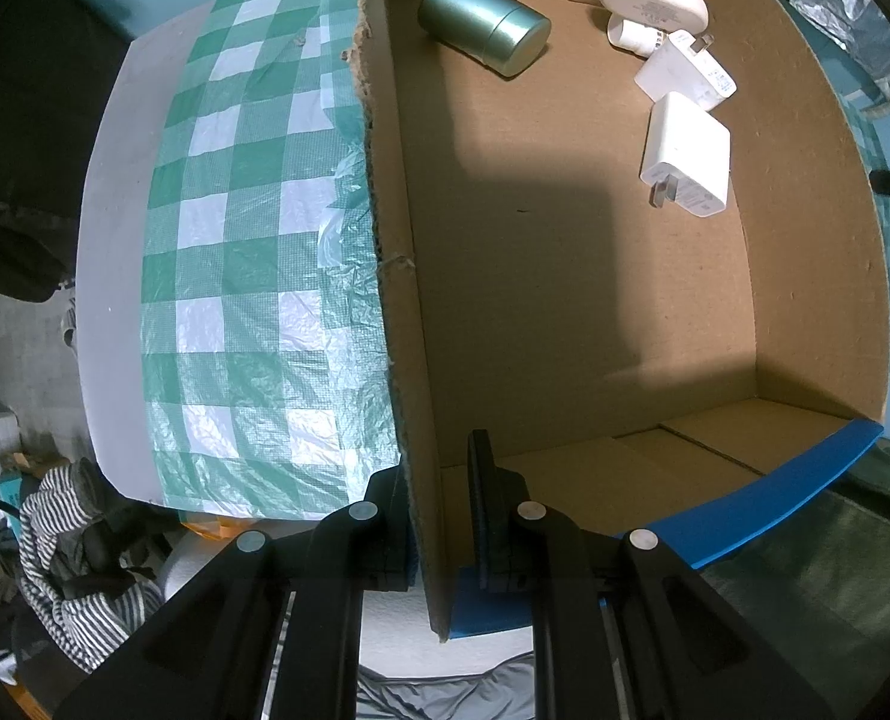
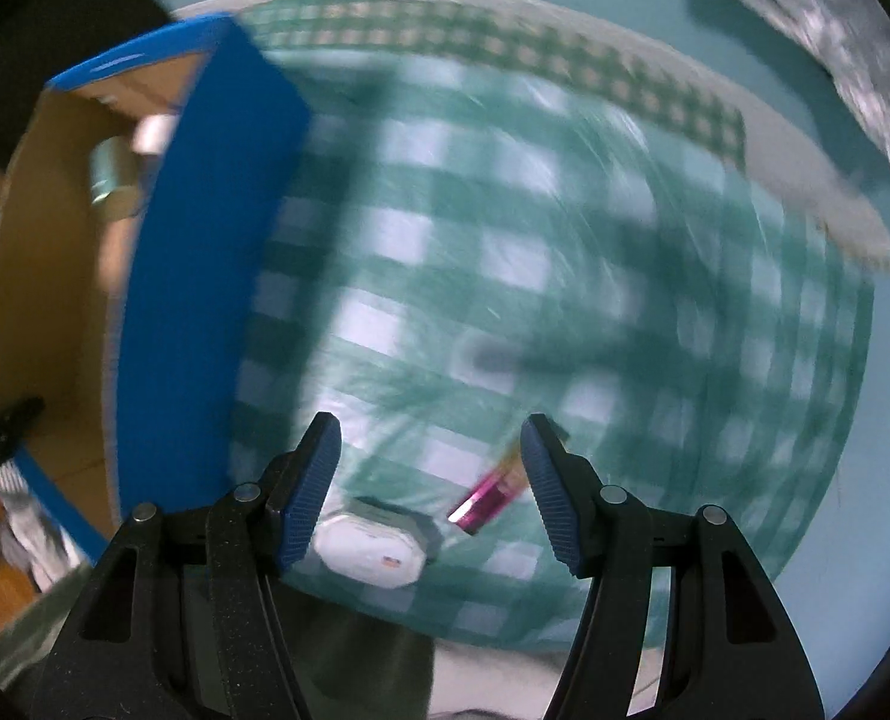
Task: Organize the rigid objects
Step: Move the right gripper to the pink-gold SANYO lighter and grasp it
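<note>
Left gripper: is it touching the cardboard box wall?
Touching. The left wrist view shows the left gripper shut on the cardboard box wall, one finger on each face.

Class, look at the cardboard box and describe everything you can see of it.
The cardboard box is open-topped, plain brown corrugated board inside and blue outside, with one ragged, torn wall edge. It sits on a green-checked tablecloth. The left tool is shut on its wall, one finger inside, one outside. Inside, at the far end, lie a green metal tin on its side, two white chargers and a white rounded device.
</note>
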`<act>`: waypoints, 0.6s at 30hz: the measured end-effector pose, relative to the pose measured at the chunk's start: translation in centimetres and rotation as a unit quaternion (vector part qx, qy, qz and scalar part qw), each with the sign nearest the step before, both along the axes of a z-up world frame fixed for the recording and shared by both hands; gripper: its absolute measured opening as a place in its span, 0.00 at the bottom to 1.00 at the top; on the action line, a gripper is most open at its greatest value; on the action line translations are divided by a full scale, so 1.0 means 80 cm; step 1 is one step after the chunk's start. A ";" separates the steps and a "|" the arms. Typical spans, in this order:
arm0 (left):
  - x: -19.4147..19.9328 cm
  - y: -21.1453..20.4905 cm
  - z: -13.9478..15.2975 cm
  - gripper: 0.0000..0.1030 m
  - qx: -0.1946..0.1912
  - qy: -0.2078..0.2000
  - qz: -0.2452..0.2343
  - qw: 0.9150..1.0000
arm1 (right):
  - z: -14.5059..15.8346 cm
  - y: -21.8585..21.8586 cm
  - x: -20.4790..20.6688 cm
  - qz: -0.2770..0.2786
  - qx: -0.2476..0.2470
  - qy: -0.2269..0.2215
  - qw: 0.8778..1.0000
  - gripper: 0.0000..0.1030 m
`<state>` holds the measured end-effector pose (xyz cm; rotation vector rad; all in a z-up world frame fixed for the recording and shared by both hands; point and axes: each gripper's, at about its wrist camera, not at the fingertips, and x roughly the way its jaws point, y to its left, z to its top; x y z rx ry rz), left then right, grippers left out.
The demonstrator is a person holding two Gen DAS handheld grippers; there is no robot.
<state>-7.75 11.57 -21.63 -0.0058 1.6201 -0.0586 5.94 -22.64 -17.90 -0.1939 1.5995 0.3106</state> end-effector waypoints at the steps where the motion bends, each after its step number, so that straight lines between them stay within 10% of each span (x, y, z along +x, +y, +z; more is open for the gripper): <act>1: 0.000 0.000 0.000 0.13 0.000 0.000 0.000 1.000 | -0.007 -0.009 0.000 -0.016 -0.002 0.006 1.000 0.61; 18: 0.001 0.000 0.000 0.14 -0.001 0.000 -0.003 1.000 | -0.088 -0.089 -0.014 -0.197 0.022 0.062 0.978 0.61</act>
